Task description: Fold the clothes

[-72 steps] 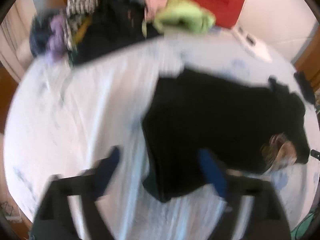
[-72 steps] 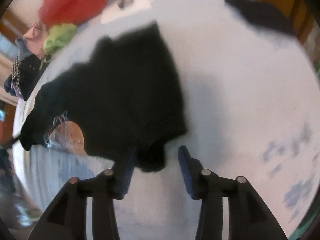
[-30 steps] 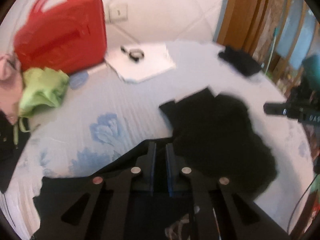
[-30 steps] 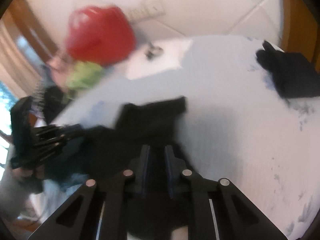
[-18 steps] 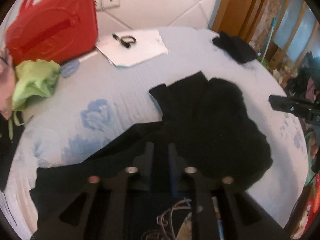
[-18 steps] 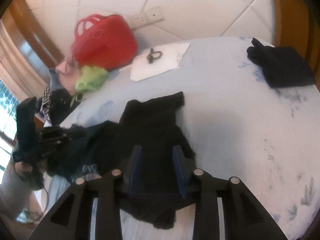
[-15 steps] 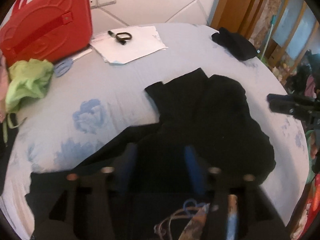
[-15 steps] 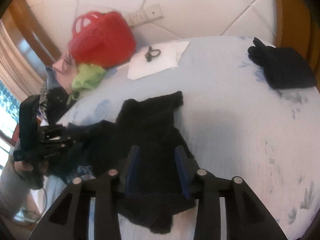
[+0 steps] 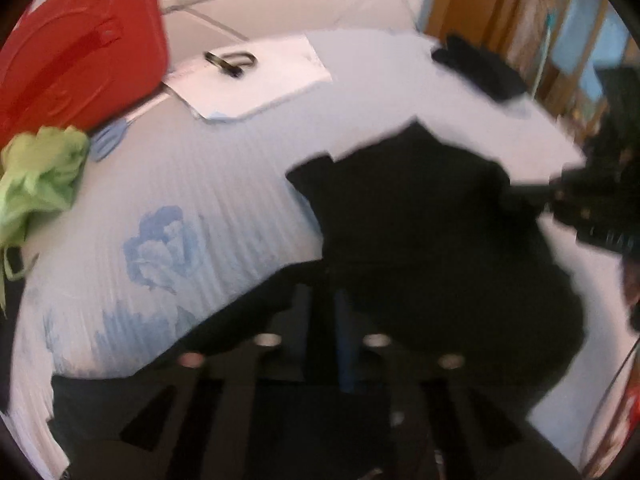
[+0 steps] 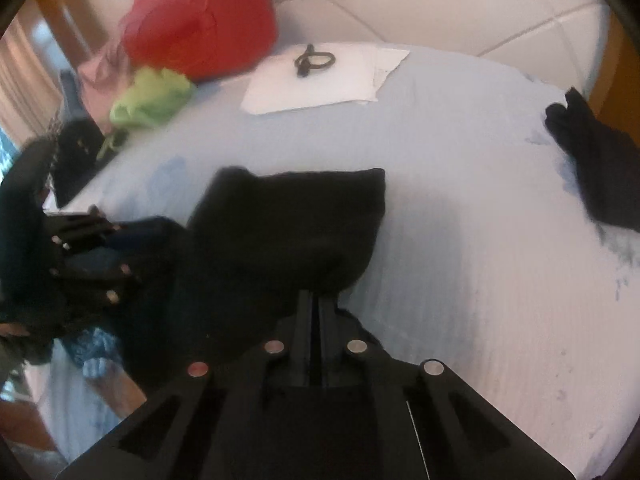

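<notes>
Black garment (image 9: 420,220) spread on the pale blue flowered sheet (image 9: 200,184), near the middle of the bed and well apart from the red bag (image 9: 80,48), the green cloth (image 9: 40,176) and the white paper (image 9: 256,80) at the far side. In the right wrist view, long axis running from the near edge straight away towards the wall, ending in a squared-off flap that points at the paper; a second part trailing off sideways to the left. Left gripper (image 9: 322,300) pressed together after just closing, black cloth all round and under the fingers, apparently nipped between them (blur hides the exact fold). Right gripper (image 10: 316,304) likewise just closed, jaws together on the near hem of the garment, cloth bunched at either side of the tips. Both tilted steeply down at the bed. Another dark folded piece (image 9: 480,68) lying apart near the far right edge of the sheet.
</notes>
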### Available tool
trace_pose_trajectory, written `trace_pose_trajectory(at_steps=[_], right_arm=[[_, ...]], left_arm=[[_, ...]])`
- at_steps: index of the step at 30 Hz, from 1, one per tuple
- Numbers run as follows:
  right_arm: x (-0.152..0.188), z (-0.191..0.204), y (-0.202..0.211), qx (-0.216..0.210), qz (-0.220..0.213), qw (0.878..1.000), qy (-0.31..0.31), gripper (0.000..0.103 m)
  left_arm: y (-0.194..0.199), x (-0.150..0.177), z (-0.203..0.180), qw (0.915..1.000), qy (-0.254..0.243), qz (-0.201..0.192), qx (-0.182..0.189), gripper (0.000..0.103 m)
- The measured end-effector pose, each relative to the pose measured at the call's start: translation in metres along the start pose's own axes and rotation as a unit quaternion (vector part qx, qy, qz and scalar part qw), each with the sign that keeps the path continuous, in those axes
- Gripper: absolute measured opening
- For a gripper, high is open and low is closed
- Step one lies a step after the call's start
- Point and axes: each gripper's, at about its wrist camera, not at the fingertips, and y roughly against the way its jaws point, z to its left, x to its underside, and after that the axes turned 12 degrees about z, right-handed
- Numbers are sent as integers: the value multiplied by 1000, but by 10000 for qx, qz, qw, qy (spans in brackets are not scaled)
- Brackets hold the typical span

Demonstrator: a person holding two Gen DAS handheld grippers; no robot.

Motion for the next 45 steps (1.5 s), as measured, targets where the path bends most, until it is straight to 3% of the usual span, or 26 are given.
trace_pose_trajectory(at_steps=[4, 6, 9, 14, 16, 17, 18, 19, 20, 23, 28, 30, 31, 33, 35, 36, 37, 38, 42, 45], right_arm=[[20, 4, 45, -511, -555, 9971, 26, 3], [36, 9, 71, -781, -798, 9937, 119, 3], [55, 13, 96, -922, -958, 9909, 187, 3], [62, -4, 83, -1062, -707, 9915, -260, 3], [65, -8, 75, -1089, -621, 9913, -391, 3], [67, -10, 72, -1100, -576, 9912, -455, 3], [69, -11, 70, -1143, -554, 9907, -490, 3], [69, -11, 68, -1148, -524, 9907, -517, 4], [69, -11, 68, -1111, -501, 9912, -524, 7], [70, -11, 66, -1041, -447, 9922, -512, 13], [67, -4, 63, -905, -274, 9951, -303, 20], [66, 1, 59, -830, -156, 9963, -173, 24], [66, 4, 57, -750, -105, 9971, -85, 29], [65, 8, 49, -633, 29, 9980, 35, 37], [63, 11, 38, -582, 145, 9982, 97, 39], [62, 12, 33, -566, 171, 9982, 118, 39], [62, 11, 30, -604, 147, 9980, 55, 28], [62, 10, 31, -712, 103, 9974, -4, 18], [76, 16, 59, -1146, -262, 9930, 80, 18], [95, 29, 94, -1608, -565, 9846, 402, 18]], left_arm=[[47, 16, 2, 9986, 110, -504, 83, 0], [62, 23, -1, 9982, 32, -571, 150, 0], [61, 26, -5, 9988, -78, -369, 315, 0], [30, 20, -9, 9990, -240, 51, 380, 3], [21, 17, -12, 9985, -332, 144, 407, 21], [19, 16, -14, 9983, -355, 157, 441, 48], [19, 15, -14, 9982, -357, 80, 472, 84], [21, 15, -14, 9981, -352, -31, 498, 96], [24, 14, -14, 9978, -353, -131, 550, 100], [20, 6, -16, 9966, -447, -66, 692, 100], [0, -6, -26, 9945, -836, 161, 617, 99], [-9, -8, -29, 9934, -931, 310, 588, 78], [-13, -9, -31, 9928, -976, 388, 571, 74], [-19, -8, -35, 9920, -1040, 486, 519, 45], [-19, -4, -40, 9923, -1059, 479, 432, 30], [-19, -2, -42, 9924, -1068, 475, 389, 22], [-14, 1, -43, 9933, -1033, 399, 335, 18], [-3, 6, -42, 9946, -958, 253, 320, 7], [55, 34, -35, 9959, -699, -354, 453, 7], [90, 57, -36, 9945, -682, -550, 569, 7]])
